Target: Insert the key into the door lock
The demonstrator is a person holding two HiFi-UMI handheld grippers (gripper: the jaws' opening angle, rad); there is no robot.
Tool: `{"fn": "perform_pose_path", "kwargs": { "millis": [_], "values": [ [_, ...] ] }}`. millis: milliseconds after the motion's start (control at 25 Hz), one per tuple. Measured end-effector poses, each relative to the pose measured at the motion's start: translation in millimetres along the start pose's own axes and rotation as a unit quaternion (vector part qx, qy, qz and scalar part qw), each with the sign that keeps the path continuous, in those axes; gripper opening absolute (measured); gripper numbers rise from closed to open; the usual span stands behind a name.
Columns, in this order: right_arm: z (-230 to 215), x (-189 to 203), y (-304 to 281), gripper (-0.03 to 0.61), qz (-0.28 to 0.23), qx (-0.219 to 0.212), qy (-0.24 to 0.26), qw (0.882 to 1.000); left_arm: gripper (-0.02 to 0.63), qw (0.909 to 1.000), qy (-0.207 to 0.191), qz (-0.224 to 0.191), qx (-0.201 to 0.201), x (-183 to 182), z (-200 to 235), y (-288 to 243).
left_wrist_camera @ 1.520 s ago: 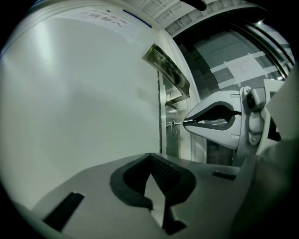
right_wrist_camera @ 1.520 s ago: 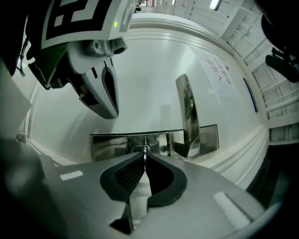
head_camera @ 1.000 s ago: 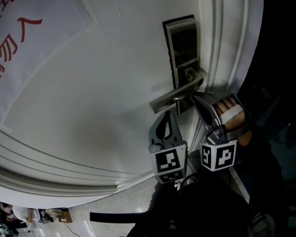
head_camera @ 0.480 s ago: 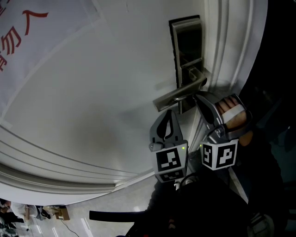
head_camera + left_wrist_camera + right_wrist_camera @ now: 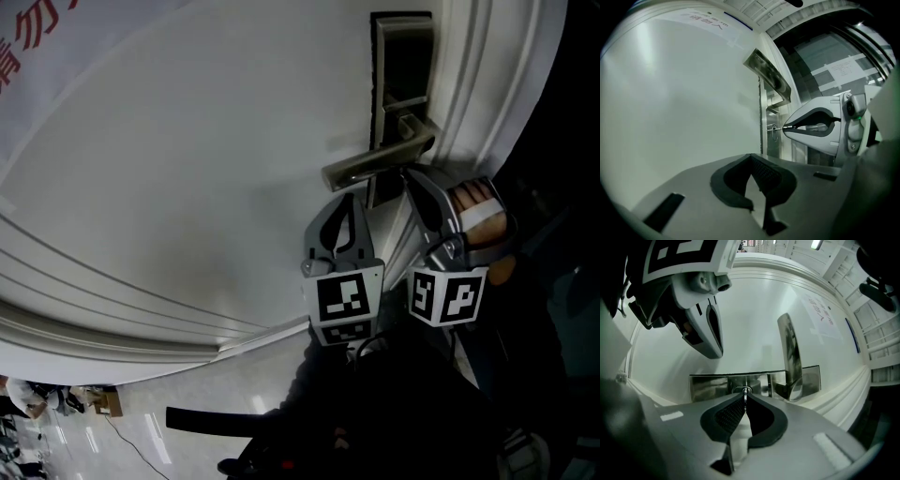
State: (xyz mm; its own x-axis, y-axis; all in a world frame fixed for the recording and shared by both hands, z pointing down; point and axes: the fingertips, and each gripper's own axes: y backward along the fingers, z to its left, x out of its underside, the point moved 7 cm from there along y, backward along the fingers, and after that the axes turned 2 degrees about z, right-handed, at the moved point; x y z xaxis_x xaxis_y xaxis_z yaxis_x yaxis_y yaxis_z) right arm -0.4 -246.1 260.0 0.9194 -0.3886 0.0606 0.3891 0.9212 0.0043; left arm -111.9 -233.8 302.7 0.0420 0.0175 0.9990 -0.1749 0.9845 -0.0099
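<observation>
The steel lock plate (image 5: 403, 89) with its lever handle (image 5: 375, 167) sits on the white door (image 5: 187, 169). My right gripper (image 5: 411, 178) is just below the handle, shut on a thin metal key (image 5: 745, 401). The key's tip meets the keyhole (image 5: 743, 391) in the lock plate (image 5: 708, 385). In the left gripper view the key (image 5: 783, 127) touches the keyhole (image 5: 774, 131); how deep it goes is hidden. My left gripper (image 5: 347, 199) hangs beside it under the handle, shut with nothing between its fingers (image 5: 751, 156).
The moulded door frame (image 5: 487, 84) runs close on the right of the lock. A white sheet with red characters (image 5: 37, 37) hangs on the door at upper left. The lever handle (image 5: 790, 357) juts out right of the key, with the left gripper (image 5: 710, 329) on the other side.
The head view has shifted, so the lock and handle now appear higher and further right. Both grippers stay together under the handle, the right one still on the key.
</observation>
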Motion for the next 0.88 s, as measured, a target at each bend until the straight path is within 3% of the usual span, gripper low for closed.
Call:
{"fn": "perform_pose_path", "kwargs": {
  "millis": [240, 880],
  "values": [
    [-2, -5, 7, 0.012, 0.000, 0.000, 0.004, 1.000, 0.002, 0.9999, -0.014, -0.007, -0.005, -9, 1, 11],
    [-1, -6, 5, 0.012, 0.001, 0.001, 0.007, 1.000, 0.002, 1.0000, -0.004, -0.006, 0.001, -8, 0, 14]
  ]
}}
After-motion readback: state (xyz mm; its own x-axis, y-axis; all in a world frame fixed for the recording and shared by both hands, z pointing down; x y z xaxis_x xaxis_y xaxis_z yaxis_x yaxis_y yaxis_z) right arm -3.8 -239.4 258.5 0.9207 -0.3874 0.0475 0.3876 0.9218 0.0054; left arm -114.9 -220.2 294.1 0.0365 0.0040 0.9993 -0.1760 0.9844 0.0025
